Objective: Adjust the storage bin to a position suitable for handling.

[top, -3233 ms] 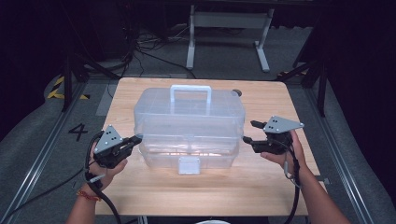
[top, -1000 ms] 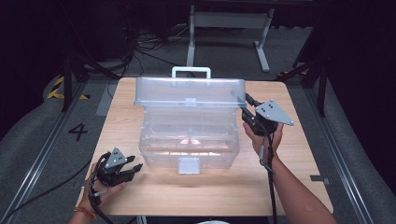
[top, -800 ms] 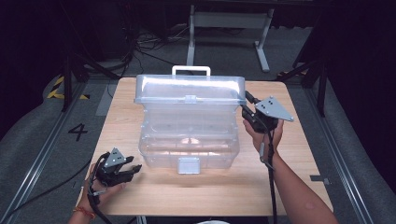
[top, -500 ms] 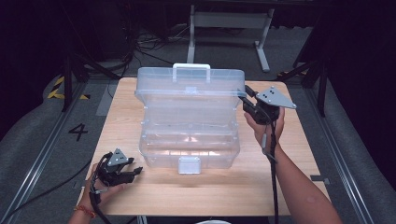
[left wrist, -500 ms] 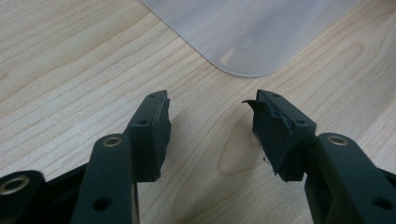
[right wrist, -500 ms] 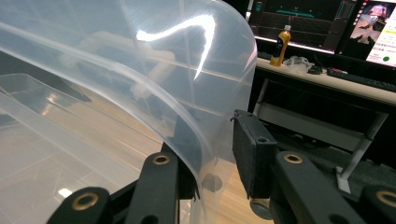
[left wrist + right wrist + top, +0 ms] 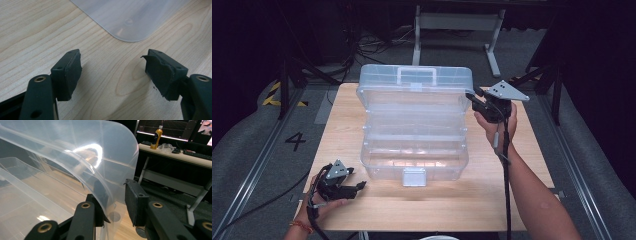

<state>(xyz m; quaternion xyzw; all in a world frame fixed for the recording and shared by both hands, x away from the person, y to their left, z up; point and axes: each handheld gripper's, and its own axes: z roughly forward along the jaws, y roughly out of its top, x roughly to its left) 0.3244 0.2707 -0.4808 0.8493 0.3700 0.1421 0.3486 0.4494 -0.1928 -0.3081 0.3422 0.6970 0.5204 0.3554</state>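
Note:
A clear plastic tiered box stands mid-table with its lid raised and tipped back, handle on top. My right gripper is at the lid's right end, its jaws closed across the lid's rim. In the right gripper view the curved lid passes between the jaws of the right gripper, one jaw showing through the plastic. My left gripper rests low near the table's front left, open and holding nothing. In the left gripper view the left gripper points at bare wood, the box's rounded corner ahead.
The wooden table has bare room in front of the box and on both sides. A metal stand and cables lie on the floor behind. A desk with an orange bottle stands beyond the right gripper.
The right gripper has swung the lid up and back, opening the box's tiers. The left gripper left the box's left side earlier and now stays still at the front left.

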